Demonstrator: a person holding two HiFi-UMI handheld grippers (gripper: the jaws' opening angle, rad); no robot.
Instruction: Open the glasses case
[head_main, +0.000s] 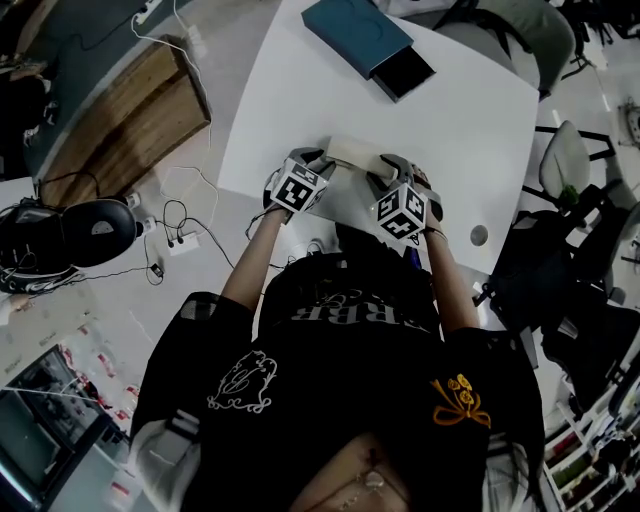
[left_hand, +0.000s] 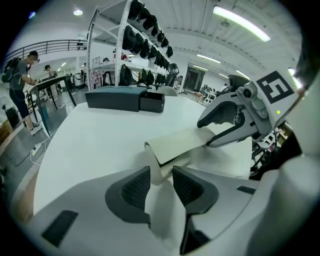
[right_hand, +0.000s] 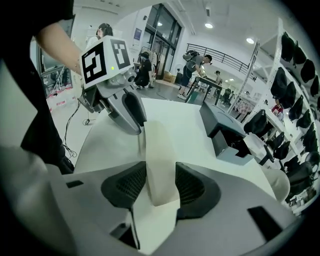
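A cream glasses case lies shut near the front edge of the white table. My left gripper is at its left end and my right gripper at its right end. In the left gripper view the case's rounded end sits between the wide-apart jaws of my left gripper, which is open; the right gripper shows at the case's far end. In the right gripper view the case fills the gap of my right gripper, with both pads against its sides. My left gripper is at its far end.
A teal box with a dark drawer lies at the table's far side. A round hole is in the table at the right. Cables and a power strip lie on the floor to the left, and chairs stand to the right.
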